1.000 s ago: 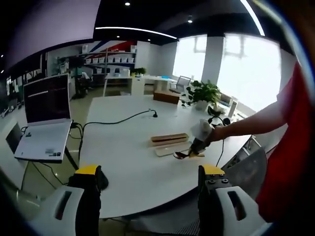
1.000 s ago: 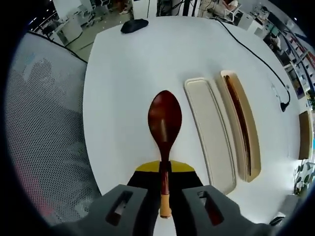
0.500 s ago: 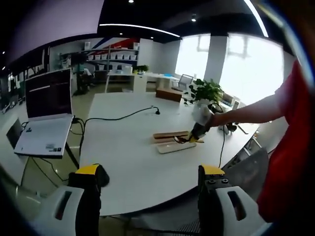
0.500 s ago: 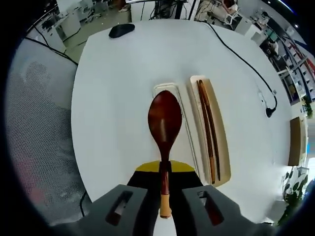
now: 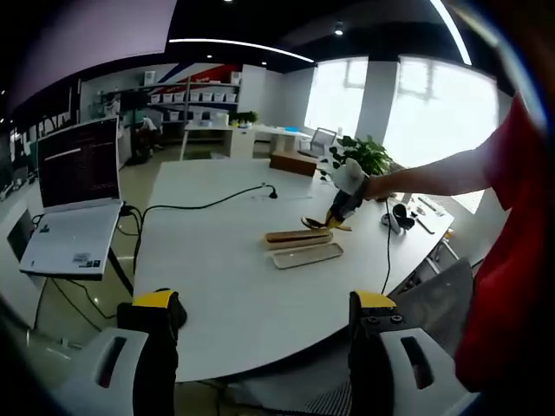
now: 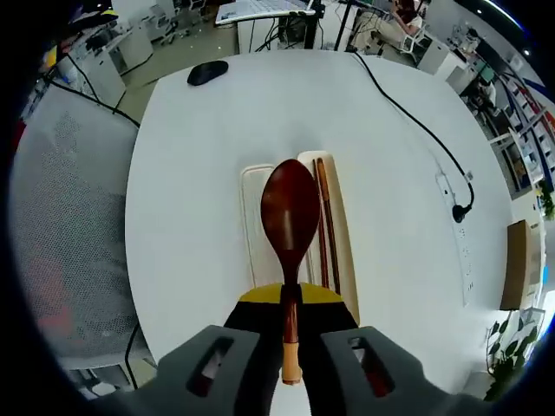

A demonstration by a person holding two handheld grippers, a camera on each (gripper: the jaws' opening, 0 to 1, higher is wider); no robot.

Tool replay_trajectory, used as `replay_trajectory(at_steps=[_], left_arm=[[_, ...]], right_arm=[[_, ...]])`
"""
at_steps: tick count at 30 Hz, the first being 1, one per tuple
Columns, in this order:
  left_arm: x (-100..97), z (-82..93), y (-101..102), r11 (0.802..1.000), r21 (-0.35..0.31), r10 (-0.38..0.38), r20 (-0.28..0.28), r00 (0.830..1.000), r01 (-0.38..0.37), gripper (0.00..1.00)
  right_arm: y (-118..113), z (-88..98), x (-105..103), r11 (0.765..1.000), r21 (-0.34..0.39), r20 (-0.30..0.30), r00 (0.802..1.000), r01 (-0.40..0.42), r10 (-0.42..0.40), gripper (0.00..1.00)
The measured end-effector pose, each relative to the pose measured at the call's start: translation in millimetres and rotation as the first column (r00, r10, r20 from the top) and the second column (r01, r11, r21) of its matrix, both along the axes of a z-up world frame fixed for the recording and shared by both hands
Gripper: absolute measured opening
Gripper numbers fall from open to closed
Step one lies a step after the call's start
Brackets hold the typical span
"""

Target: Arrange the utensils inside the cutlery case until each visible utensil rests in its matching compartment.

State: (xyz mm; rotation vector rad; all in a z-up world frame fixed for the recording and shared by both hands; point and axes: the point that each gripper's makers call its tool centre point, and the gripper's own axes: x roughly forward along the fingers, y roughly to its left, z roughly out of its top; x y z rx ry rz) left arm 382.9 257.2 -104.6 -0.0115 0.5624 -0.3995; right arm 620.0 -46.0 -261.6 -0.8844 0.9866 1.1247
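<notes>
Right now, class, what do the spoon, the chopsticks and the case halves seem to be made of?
The spoon, clamped in the right gripper, looks like dark lacquered wood: glossy red-brown bowl, paler bare handle end. The chopsticks look like the same dark wood, thin and reddish. The case halves look like matte beige plastic or light wood; the look leaves it open.

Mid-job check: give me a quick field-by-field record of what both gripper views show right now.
right gripper: shut on the spoon, held above the case
spoon: bowl forward, handle between the jaws
case tan half: holds the chopsticks
case pale half: no utensil seen in it
left gripper: open, holding nothing, back from the table
on table: cable, mouse
beside table: laptop
</notes>
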Motion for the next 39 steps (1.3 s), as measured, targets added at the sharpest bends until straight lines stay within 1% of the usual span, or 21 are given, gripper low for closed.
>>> replay_trajectory(at_steps=[3, 6, 12, 17, 20, 23, 25, 26, 29, 32, 35, 39], left_arm=[[-1.3, -0.8, 1.7, 1.000, 0.005, 0.004, -0.008, 1.000, -0.004, 0.83], [-0.9, -0.8, 3.7, 1.000, 0.005, 0.011, -0.012, 1.000, -0.010, 0.83], [2.5, -1.3, 2.4, 1.000, 0.000, 0.015, -0.020, 1.000, -0.015, 0.83], [9.4, -3.7, 1.1, 1.000, -0.003, 0.008, -0.029, 1.000, -0.008, 0.83], [12.3, -3.0, -1.6, 1.000, -0.023, -0.001, -0.032, 0.999, 0.001, 0.84], [14.6, -4.9, 0.0, 1.000, -0.003, -0.003, -0.039, 0.999, 0.003, 0.84], [15.4, -4.4, 1.4, 1.000, 0.004, -0.003, -0.038, 0.999, 0.003, 0.84], [16.1, -3.7, 2.5, 1.000, 0.007, -0.001, -0.036, 0.999, 0.001, 0.84], [17.5, -3.1, 6.9, 1.000, 0.020, 0.009, -0.040, 0.999, -0.008, 0.84], [18.0, -3.5, 9.9, 1.000, 0.016, 0.022, -0.041, 0.999, -0.021, 0.84], [17.0, -4.9, 11.1, 0.999, 0.016, 0.031, -0.041, 0.999, -0.031, 0.84], [13.7, -10.4, 11.5, 0.999, 0.018, 0.037, -0.057, 0.998, -0.036, 0.84]], right_arm=[[3.1, 6.3, 5.5, 1.000, 0.004, 0.000, 1.000, 0.001, -0.001, 0.00], [4.4, 7.8, 10.9, 1.000, -0.008, 0.003, 1.000, -0.008, 0.008, 0.00], [7.7, 2.2, 17.6, 0.999, -0.025, -0.016, 0.999, -0.028, 0.028, 0.00], [13.0, -4.9, 25.2, 0.999, -0.026, -0.014, 0.999, -0.045, 0.045, 0.01], [18.8, -13.2, 30.8, 0.997, -0.031, -0.004, 0.998, -0.067, 0.067, 0.01], [27.0, -23.2, 36.0, 0.996, -0.027, 0.003, 0.997, -0.083, 0.083, 0.01], [33.5, -30.2, 36.6, 0.998, -0.018, -0.021, 0.998, -0.064, 0.064, 0.01], [35.7, -32.9, 37.4, 0.997, -0.017, -0.016, 0.997, -0.074, 0.074, 0.01], [40.4, -42.2, 41.2, 0.996, -0.039, -0.024, 0.997, -0.079, 0.078, 0.01], [44.6, -46.8, 45.5, 0.996, -0.034, -0.029, 0.997, -0.077, 0.076, 0.01], [45.5, -51.7, 46.0, 0.995, -0.047, -0.032, 0.996, -0.089, 0.087, 0.01], [47.1, -57.4, 45.4, 0.995, -0.054, -0.046, 0.995, -0.089, 0.087, 0.01]])
